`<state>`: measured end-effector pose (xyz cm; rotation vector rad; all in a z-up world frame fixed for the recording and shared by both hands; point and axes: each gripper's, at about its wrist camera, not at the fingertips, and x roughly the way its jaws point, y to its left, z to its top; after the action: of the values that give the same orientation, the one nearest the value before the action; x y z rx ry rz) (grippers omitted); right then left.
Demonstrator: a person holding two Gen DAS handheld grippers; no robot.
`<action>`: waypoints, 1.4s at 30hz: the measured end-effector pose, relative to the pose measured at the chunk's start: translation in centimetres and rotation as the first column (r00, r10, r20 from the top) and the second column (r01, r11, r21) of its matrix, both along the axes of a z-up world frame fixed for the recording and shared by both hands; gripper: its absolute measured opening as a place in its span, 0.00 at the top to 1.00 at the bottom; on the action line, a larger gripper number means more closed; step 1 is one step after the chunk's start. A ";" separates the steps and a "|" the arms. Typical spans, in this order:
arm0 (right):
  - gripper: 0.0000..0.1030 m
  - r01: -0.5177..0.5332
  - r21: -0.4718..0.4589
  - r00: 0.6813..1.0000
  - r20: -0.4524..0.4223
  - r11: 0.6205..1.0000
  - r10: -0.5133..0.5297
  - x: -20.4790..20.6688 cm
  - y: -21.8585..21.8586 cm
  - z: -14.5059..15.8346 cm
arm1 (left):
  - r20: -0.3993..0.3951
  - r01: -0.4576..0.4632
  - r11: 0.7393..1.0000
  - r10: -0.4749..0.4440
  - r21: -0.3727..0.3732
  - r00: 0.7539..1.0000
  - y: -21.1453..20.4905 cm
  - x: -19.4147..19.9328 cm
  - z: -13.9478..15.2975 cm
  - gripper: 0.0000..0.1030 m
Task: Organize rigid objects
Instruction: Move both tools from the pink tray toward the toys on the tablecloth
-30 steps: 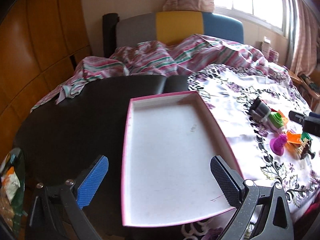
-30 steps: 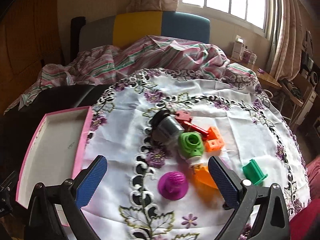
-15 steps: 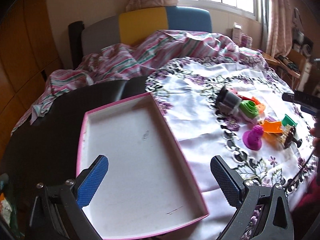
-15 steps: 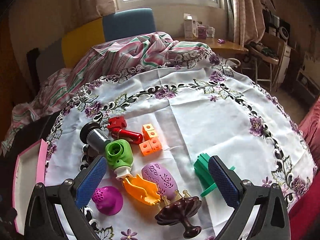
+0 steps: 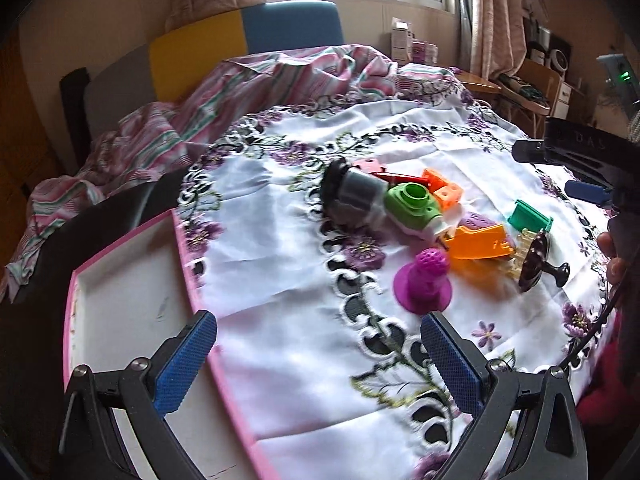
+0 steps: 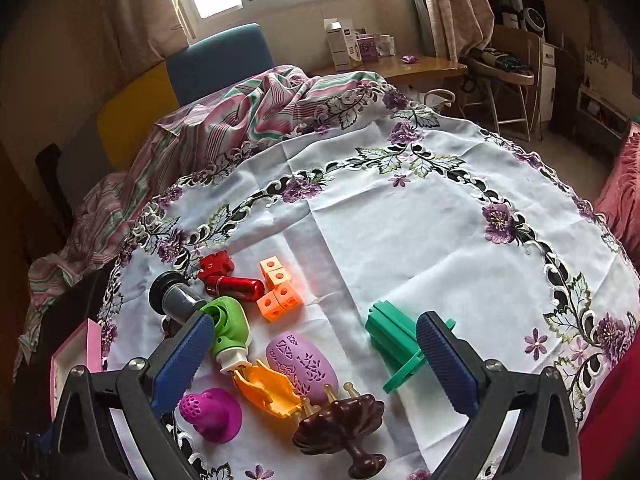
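Several small rigid toys lie clustered on the floral tablecloth point(image 6: 400, 232): a magenta cone piece point(image 5: 423, 280) point(image 6: 212, 414), an orange piece point(image 5: 478, 242) point(image 6: 268, 392), a green elbow point(image 5: 412, 206) point(image 6: 230, 326), a grey cup point(image 5: 356, 196), orange cubes point(image 6: 278, 294), a red capsule point(image 6: 234, 286), a lilac oval point(image 6: 304, 364), a green block point(image 6: 394, 332) and a dark brown knob point(image 6: 340, 424). My left gripper point(image 5: 320, 360) is open, just short of the magenta cone. My right gripper point(image 6: 316, 360) is open above the pile, also seen at the right edge of the left wrist view point(image 5: 588, 192).
A pink-rimmed white tray point(image 5: 120, 280) point(image 6: 78, 350) lies on the dark table to the left of the cloth. A striped cloth point(image 5: 248, 92) is bunched at the back before a chair. A wooden side table point(image 6: 400, 66) and shelves stand at the far right.
Both grippers have swung right. The left view went from the tray to the toy pile; the right gripper moved closer over the toys. Both stayed open.
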<state>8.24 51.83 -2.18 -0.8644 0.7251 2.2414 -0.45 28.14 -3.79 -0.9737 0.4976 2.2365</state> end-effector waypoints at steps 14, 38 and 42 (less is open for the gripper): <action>0.00 0.014 -0.046 1.000 -0.013 0.999 -0.014 0.2 0.8 -0.4 | 0.013 0.109 0.994 -0.109 -0.030 0.994 5.2 0.3 -1.4 0.02; 0.00 0.008 -0.069 1.000 -0.019 0.998 -0.010 0.2 1.0 -0.6 | 0.142 0.100 0.993 -0.108 0.061 0.984 5.2 -2.2 -2.1 0.08; 0.00 0.004 -0.072 1.000 -0.016 0.997 -0.006 0.1 1.0 -0.6 | 0.156 0.119 0.992 -0.126 0.052 0.980 5.7 -2.3 -2.5 0.11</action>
<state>8.32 52.84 -2.81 -0.8788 0.8183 2.2320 -2.75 33.83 -6.31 -1.0605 0.4248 2.0329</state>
